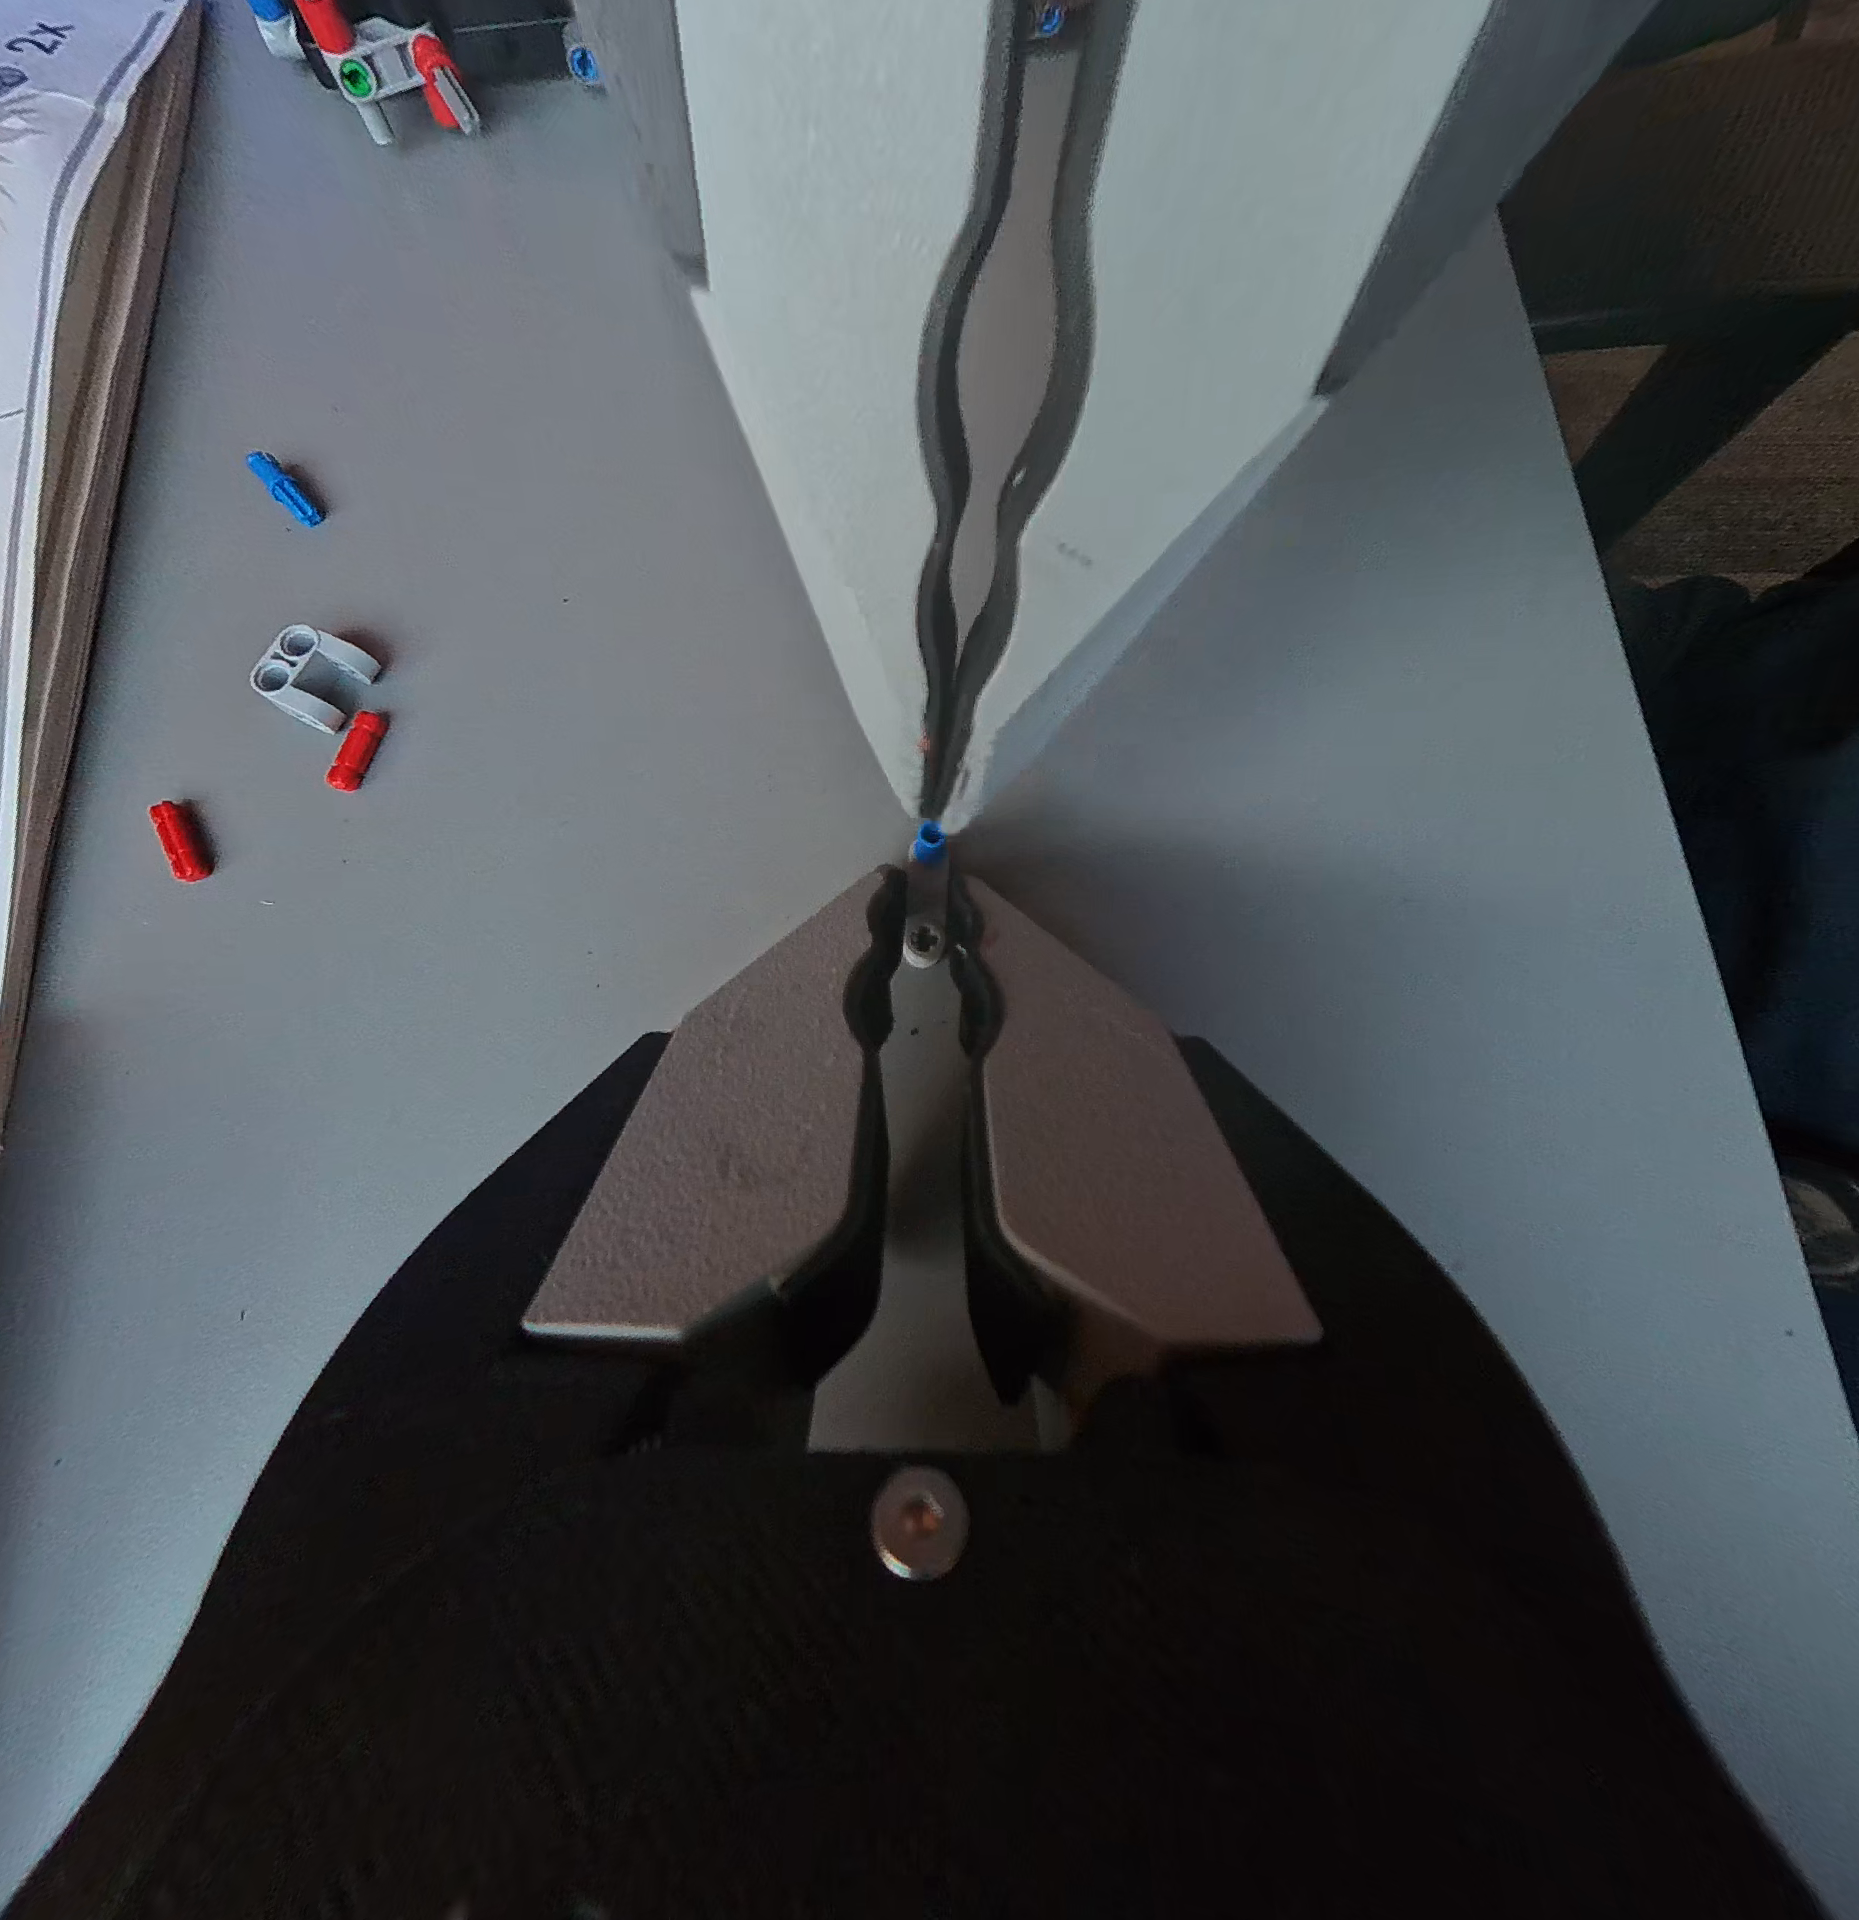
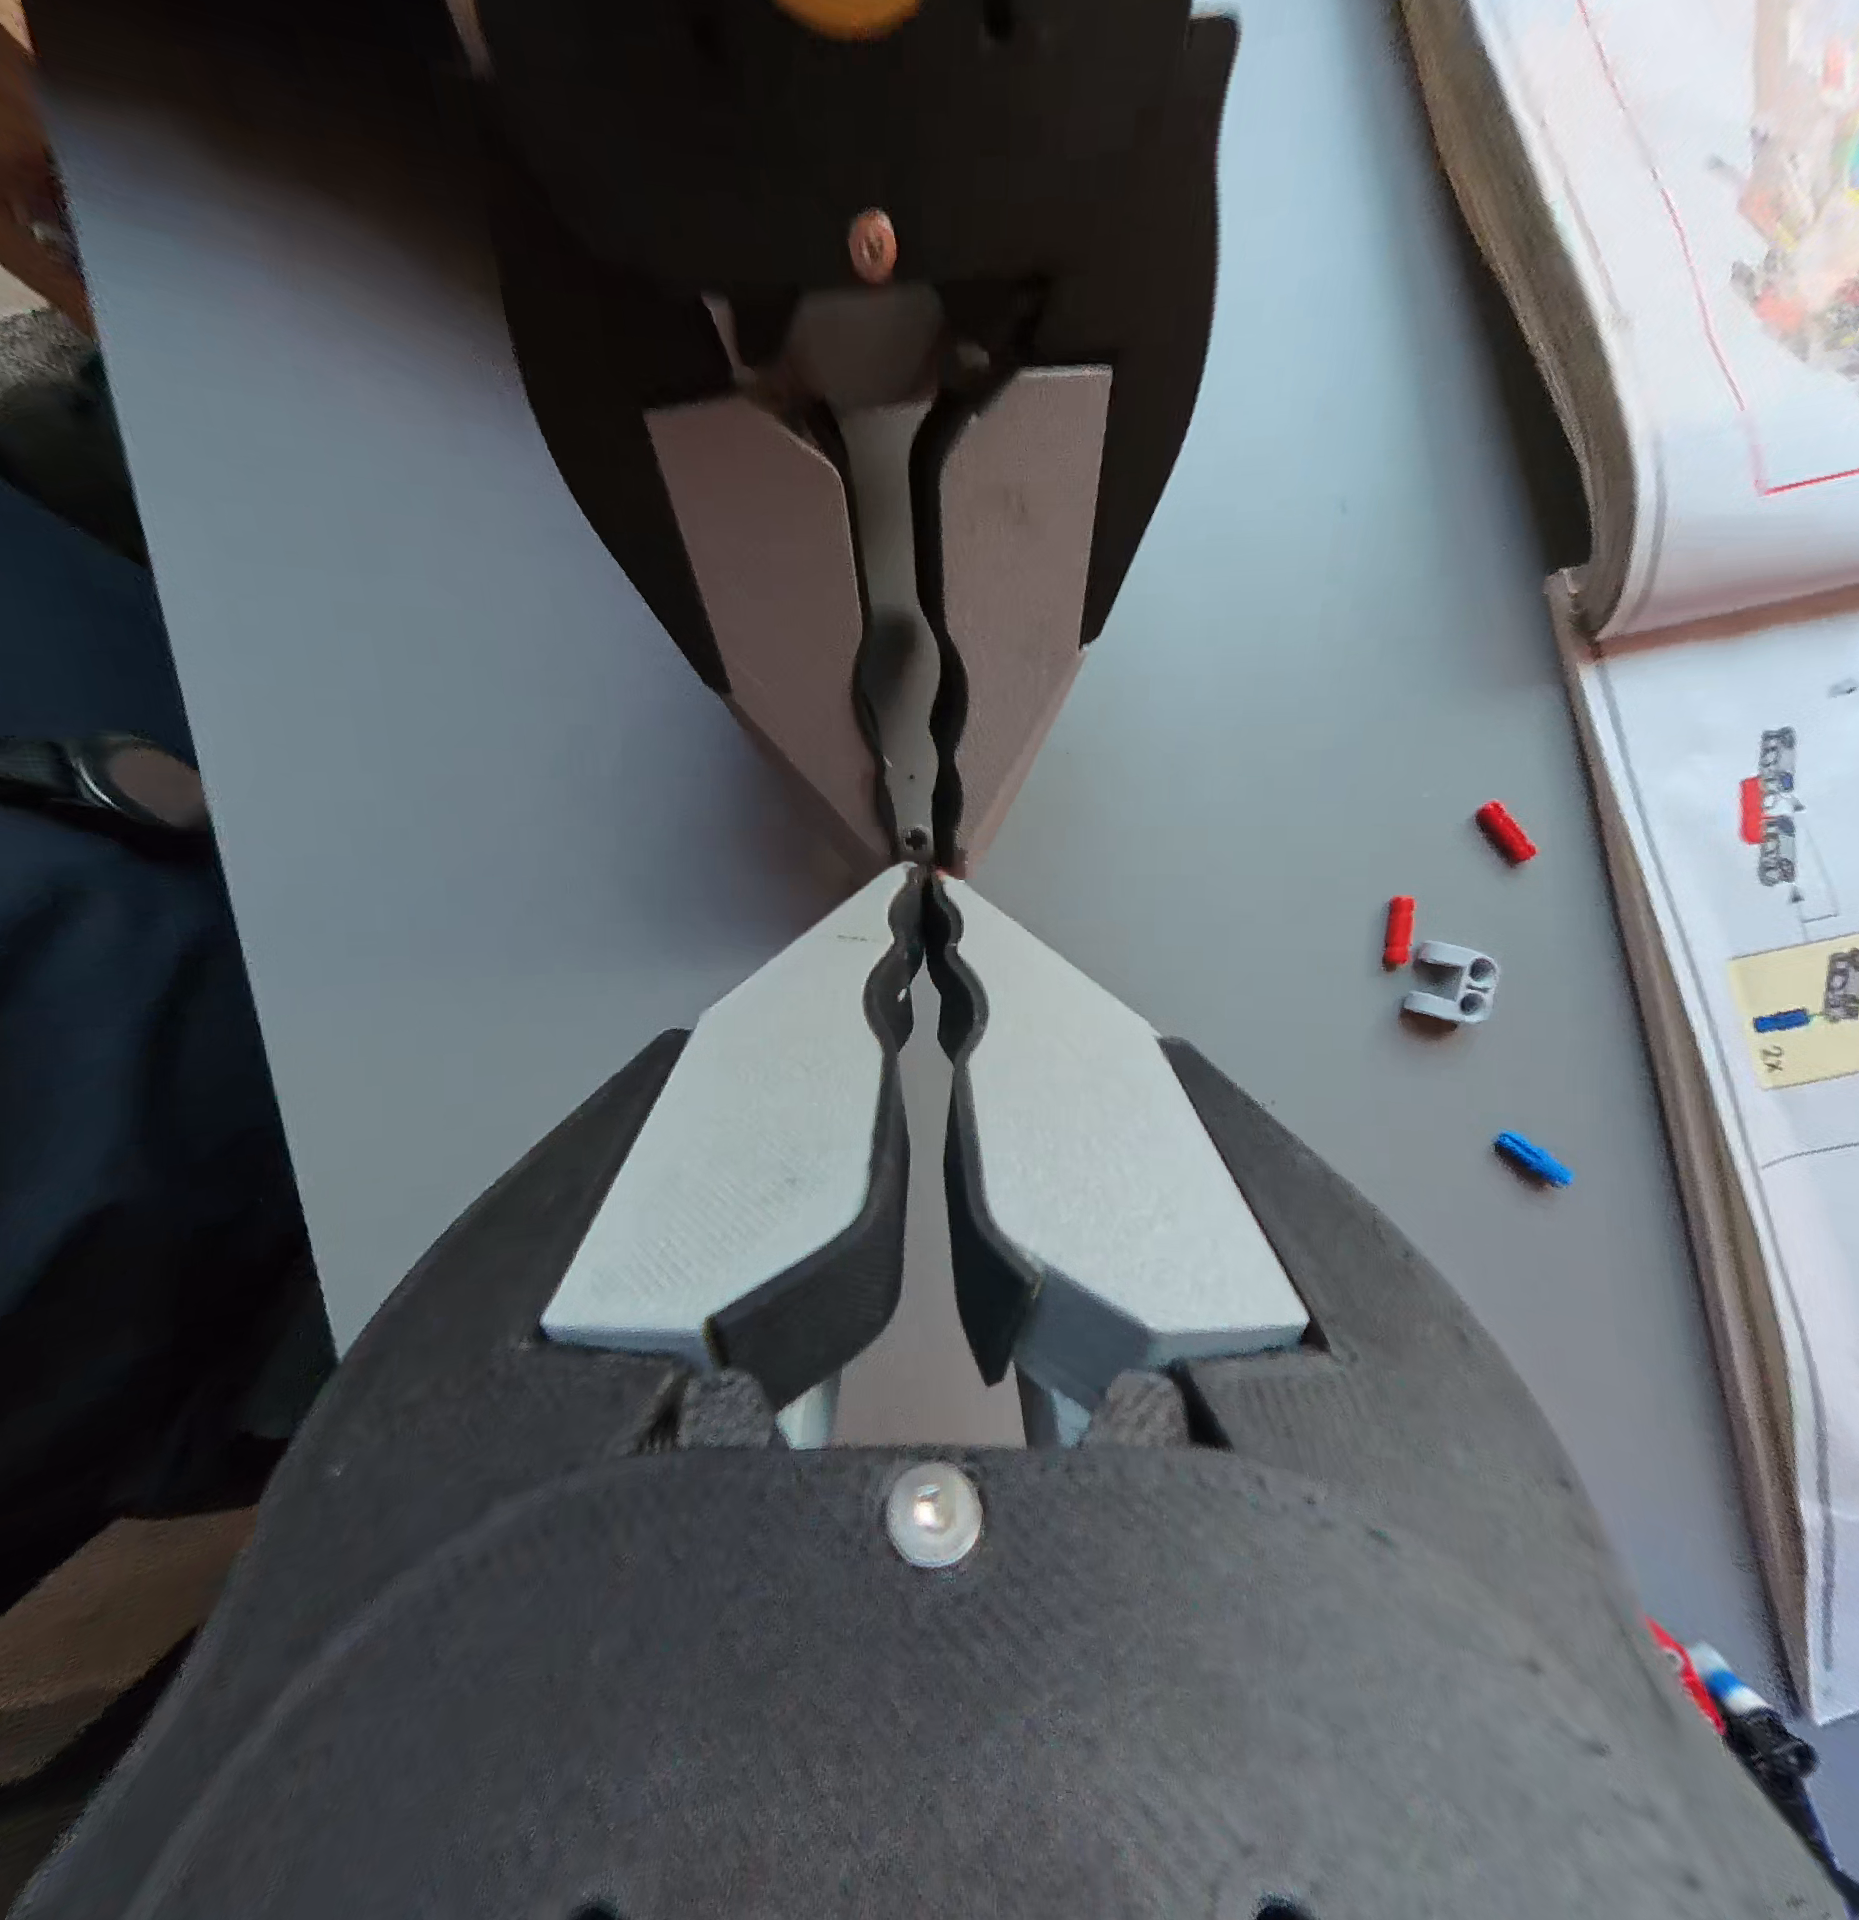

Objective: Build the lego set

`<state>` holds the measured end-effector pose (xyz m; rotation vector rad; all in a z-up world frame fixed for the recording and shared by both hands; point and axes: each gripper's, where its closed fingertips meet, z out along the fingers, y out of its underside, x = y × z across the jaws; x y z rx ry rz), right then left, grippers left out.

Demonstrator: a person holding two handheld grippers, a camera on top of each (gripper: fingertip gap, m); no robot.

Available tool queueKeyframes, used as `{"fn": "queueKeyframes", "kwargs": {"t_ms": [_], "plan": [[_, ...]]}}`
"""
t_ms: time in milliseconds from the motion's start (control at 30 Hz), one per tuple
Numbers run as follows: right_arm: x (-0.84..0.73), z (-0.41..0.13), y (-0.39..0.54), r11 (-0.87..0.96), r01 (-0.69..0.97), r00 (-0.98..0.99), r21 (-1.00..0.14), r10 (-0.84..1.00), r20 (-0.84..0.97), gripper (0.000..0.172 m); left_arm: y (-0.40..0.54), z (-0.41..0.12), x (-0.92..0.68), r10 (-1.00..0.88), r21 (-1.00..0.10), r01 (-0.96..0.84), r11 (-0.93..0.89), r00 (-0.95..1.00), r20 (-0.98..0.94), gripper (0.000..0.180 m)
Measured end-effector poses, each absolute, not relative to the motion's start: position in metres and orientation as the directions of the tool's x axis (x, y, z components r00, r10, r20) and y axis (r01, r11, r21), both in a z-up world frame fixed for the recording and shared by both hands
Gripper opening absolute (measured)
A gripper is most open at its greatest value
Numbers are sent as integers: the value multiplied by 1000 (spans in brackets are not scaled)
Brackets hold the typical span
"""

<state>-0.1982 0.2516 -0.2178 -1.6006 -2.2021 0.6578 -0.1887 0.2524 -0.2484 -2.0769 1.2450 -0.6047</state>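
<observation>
In the left wrist view my left gripper (image 1: 925,894), with brown fingers, is shut on a small grey piece with a cross-shaped hole (image 1: 925,940). A blue pin (image 1: 927,844) sticks out of that piece past the tips. My right gripper (image 1: 940,805), with white fingers, comes in from above with its tips closed right at the pin's far end. The pin's open end still shows. In the right wrist view my right gripper (image 2: 920,883) is shut tip to tip against the left gripper (image 2: 920,847) and its grey piece (image 2: 912,836). The blue pin is hidden there.
Loose on the grey table (image 1: 540,935) lie a blue pin (image 1: 286,488), a grey connector (image 1: 312,675) and two red pins (image 1: 357,750) (image 1: 180,842). A part-built assembly (image 1: 385,62) stands far off. An open instruction booklet (image 2: 1787,935) lines one side. The table edge (image 2: 229,935) is near. The grippers are tip to tip, or close to it. The grey connector (image 1: 312,675) sits 11 cm or so from the ends of my left fingers. My right wrist view (image 2: 1451,979) looks at it from another angle.
</observation>
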Motion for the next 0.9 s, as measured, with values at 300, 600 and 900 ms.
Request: {"fn": "queueKeyframes", "kwargs": {"t_ms": [300, 600, 900], "plan": [[-195, -235, 253, 283, 823, -310, -492, 950, 27, 0, 252, -248, -189, -892, -718, -600, -353, 447, 66, 6], [-194, -189, 324, 64, 734, 12, -676, 994, 107, 0, 259, -248, -190, -859, -719, -571, -395, 507, 69, 6], [-177, -218, 388, 8, 866, 74, -500, 987, 145, 26, 259, -246, -190, -850, -720, -556, -416, 519, 90, 22]]}}
